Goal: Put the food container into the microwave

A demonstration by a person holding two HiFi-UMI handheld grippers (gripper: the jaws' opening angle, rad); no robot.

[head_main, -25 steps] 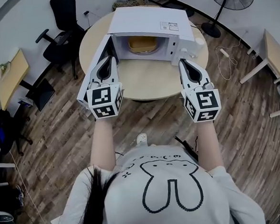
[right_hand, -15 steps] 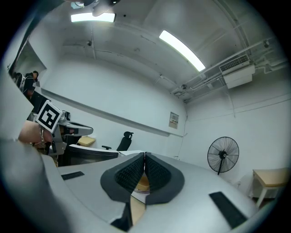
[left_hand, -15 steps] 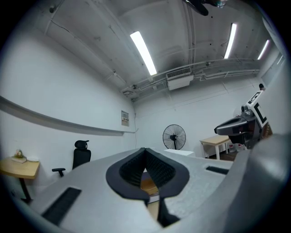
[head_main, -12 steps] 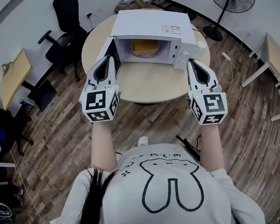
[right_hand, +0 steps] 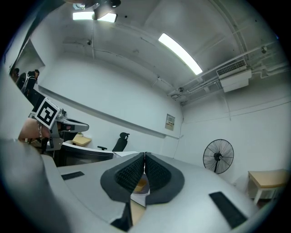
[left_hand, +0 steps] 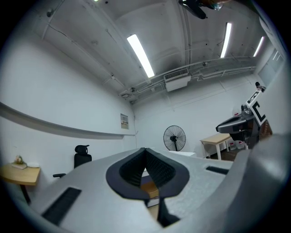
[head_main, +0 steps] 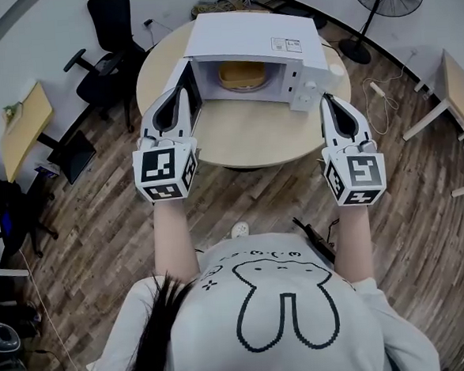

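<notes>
Both grippers have drawn back from the microwave [head_main: 249, 38] since a second ago, rising a little, and the right one has swung outward past the edge of the round surface [head_main: 252, 136]. Its left hand-held gripper [head_main: 184, 94] now has its jaws pressed together with nothing between them, the dark ribbed pads meeting at the tips in the left gripper view. So does the right hand-held gripper [head_main: 325, 100], shut and empty, its pads touching along a thin line in its own view. Neither touches anything. Meanwhile the food container [head_main: 244, 73], a tan tub, sits inside the microwave's open cavity on the surface. Only its front portion shows from the head view, since the microwave's top cuts off the rear. In each gripper view just a sliver of tan shows through the gap below the closed pads. On the left, the open microwave door [head_main: 195, 88] is largely covered by the left hand-held gripper. Marker cubes hide the person's hands, leaving only the forearms in view.
</notes>
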